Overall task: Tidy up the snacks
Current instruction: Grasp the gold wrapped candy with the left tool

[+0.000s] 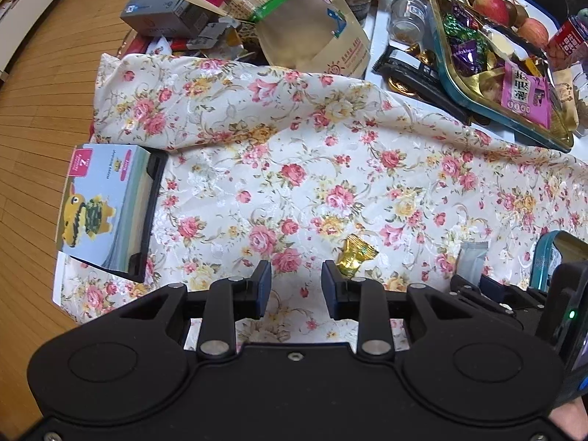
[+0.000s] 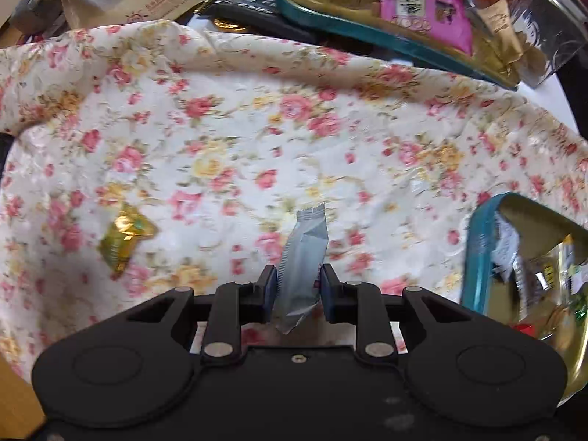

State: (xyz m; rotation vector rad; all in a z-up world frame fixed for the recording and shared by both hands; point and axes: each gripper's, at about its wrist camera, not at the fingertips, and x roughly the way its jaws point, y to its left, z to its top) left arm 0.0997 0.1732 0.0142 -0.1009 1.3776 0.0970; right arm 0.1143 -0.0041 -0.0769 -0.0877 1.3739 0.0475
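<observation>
**Silver packet in grip, 1 gold candy left on cloth**

Right gripper (image 2: 298,284) pinching the silver snack packet (image 2: 303,257) between narrowly set jaws, pads pressing both sides, packet standing up off the floral cloth (image 2: 257,128). Sitting just right of it: near teal tin (image 2: 477,253), gold-lined, already holding wrappers. Probably heading there next, as a judgement only.

Left gripper (image 1: 296,281) hanging over the cloth, jaws a little apart, holding nothing. Gold-wrapped candy (image 1: 357,255) lying loose on the cloth, just beside the right-hand finger.

Far teal tin (image 1: 507,121) at the table's back already carrying many wrapped sweets. Pouches and boxes piling beyond the cloth, unsorted.

Reading progress as well along: cloth nearly bare, 2 pieces remaining, 1 gripped, 1 waiting.
</observation>
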